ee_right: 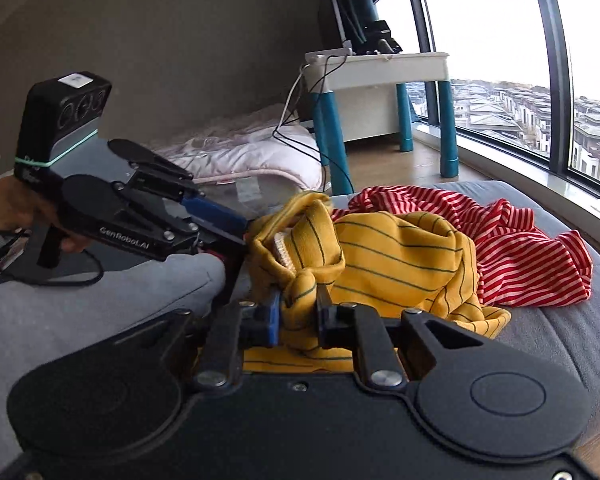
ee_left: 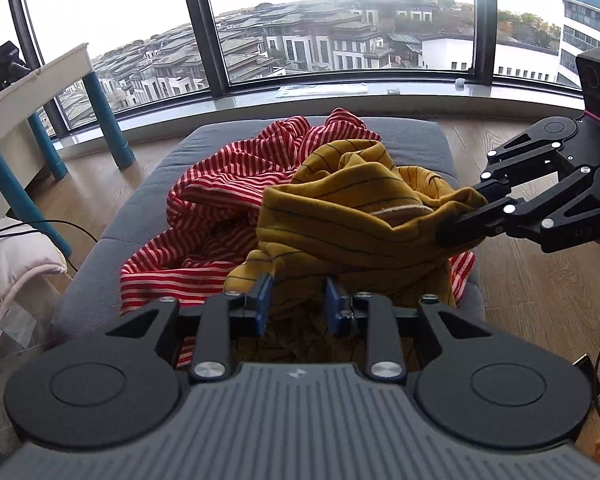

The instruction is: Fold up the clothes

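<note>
A mustard-yellow garment with thin dark stripes (ee_left: 352, 216) lies bunched on top of a red-and-white striped garment (ee_left: 220, 184), both on a grey cushioned bench (ee_left: 140, 208). My left gripper (ee_left: 299, 300) is at the yellow garment's near edge, its blue pads closed on a fold of it. My right gripper (ee_left: 460, 216) comes in from the right and is shut on another bunch of the yellow cloth. In the right wrist view, my right gripper (ee_right: 299, 310) pinches a wad of yellow garment (ee_right: 400, 264). There my left gripper (ee_right: 248, 232) meets the cloth's left corner, and the red striped garment (ee_right: 520, 240) lies behind.
A white table with blue legs (ee_right: 376, 80) stands near the windows (ee_left: 340, 20). A pale quilt (ee_right: 252, 152) and black cables (ee_right: 300, 140) lie on the wooden floor (ee_left: 540, 280). A person's grey-trousered leg (ee_right: 100, 300) and hand (ee_right: 16, 208) are at the left.
</note>
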`<state>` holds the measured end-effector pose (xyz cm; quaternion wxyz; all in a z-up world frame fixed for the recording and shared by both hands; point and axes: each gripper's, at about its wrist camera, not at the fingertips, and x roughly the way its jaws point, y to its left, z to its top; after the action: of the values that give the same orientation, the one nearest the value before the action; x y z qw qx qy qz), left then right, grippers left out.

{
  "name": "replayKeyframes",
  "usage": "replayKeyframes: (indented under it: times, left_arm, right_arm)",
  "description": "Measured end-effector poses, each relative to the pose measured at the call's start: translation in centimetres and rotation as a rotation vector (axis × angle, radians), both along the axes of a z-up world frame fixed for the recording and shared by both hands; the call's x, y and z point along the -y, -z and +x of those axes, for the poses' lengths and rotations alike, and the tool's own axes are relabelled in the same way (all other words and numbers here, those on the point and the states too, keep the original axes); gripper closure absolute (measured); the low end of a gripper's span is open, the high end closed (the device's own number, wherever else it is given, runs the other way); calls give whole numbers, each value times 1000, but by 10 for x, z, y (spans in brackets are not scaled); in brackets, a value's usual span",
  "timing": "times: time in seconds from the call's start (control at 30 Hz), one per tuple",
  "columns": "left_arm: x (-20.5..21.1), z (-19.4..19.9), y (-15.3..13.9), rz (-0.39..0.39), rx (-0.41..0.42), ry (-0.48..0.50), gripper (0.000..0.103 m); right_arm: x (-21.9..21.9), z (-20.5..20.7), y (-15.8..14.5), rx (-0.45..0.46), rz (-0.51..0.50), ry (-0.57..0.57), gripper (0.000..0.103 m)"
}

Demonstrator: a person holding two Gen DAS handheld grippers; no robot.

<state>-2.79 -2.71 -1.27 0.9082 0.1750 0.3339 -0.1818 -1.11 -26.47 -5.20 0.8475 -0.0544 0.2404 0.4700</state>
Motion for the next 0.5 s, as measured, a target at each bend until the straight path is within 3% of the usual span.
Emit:
replayKeyframes:
  times: [0.03, 0.13, 0.17, 0.27, 0.37, 0.5]
  left_arm:
    - [0, -5, -2, 22, 20, 14, 64]
    - [3, -17, -7, 110, 110, 84, 27]
    - [5, -19, -7, 138, 131, 115, 21]
    - [17, -14, -6, 193, 152, 262, 21]
    - [29, 2, 1, 185, 101, 433, 21]
    - [36, 29, 14, 160, 34, 528, 21]
  right_arm:
    - [-1, -6, 0, 1, -10, -13, 85]
    - [-5, -21, 3, 8, -53, -50, 85]
    - [-5, -23, 5, 8, -69, -54, 85]
    - [-5, -25, 13, 3, -104, -49, 85]
    - [0, -22, 18, -16, -105, -32, 85]
    - [9, -17, 25, -45, -102, -2, 85]
